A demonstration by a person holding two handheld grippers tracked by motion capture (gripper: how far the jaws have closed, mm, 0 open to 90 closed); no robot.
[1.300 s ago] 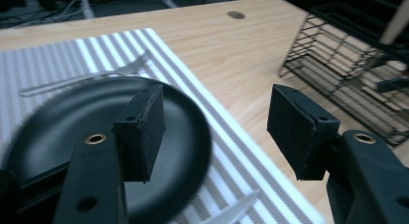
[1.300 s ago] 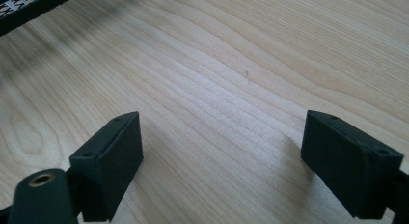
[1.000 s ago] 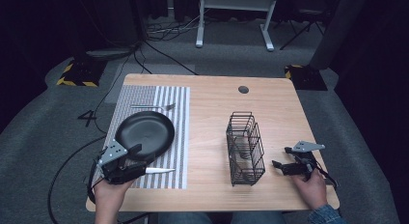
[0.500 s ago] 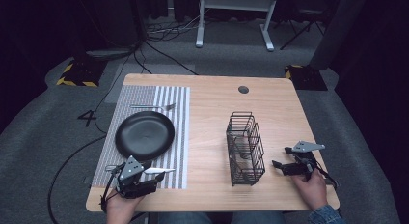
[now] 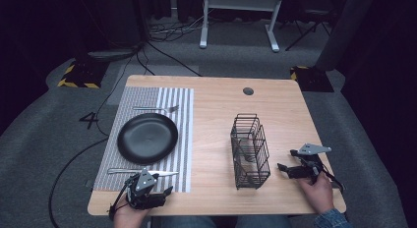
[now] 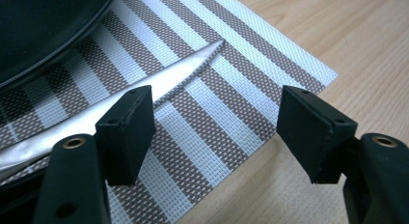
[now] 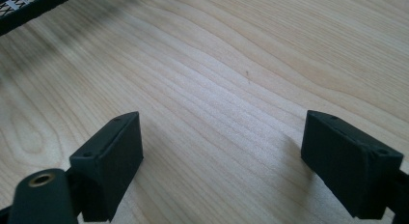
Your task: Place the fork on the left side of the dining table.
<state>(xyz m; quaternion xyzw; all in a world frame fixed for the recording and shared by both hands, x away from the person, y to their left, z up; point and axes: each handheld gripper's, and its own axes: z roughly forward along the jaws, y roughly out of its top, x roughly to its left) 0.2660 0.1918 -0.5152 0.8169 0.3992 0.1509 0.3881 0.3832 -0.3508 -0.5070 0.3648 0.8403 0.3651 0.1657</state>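
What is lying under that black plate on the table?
A striped placemat lies under the black plate, with a fork beyond the plate and a knife on its near side. Whatever sits directly beneath the plate is covered.

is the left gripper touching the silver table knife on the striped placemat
Apart. In the left gripper view the left gripper is open with nothing between its jaws, and the silver table knife lies flat on the striped placemat beyond its left pad.

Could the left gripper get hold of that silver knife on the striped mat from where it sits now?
Probably yes: the left gripper is open, the silver knife lies flat just ahead, with nothing between.
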